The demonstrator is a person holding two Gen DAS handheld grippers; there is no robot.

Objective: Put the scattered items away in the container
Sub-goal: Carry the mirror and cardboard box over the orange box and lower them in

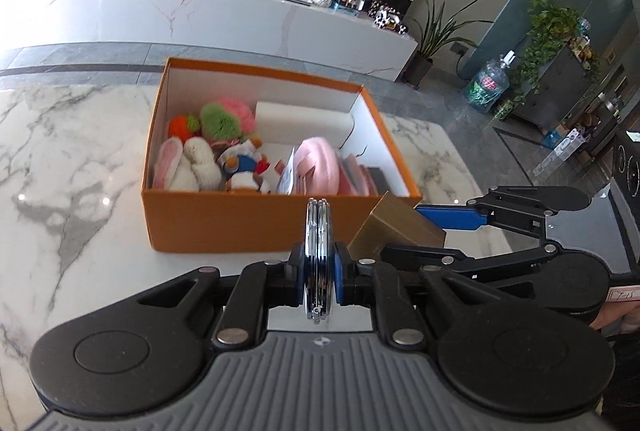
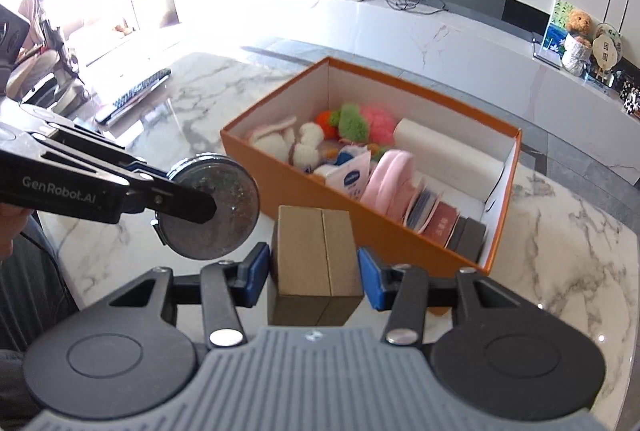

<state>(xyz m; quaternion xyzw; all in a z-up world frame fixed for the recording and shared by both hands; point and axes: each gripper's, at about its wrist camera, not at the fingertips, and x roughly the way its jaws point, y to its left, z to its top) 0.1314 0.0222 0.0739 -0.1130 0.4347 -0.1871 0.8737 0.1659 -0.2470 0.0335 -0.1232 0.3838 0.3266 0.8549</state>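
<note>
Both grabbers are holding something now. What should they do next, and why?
Probably carry both things forward over the orange box and let go. The left gripper is clamped on a round silver compact, the right gripper holds a small brown box, and both sit just short of the orange box's near wall.
</note>
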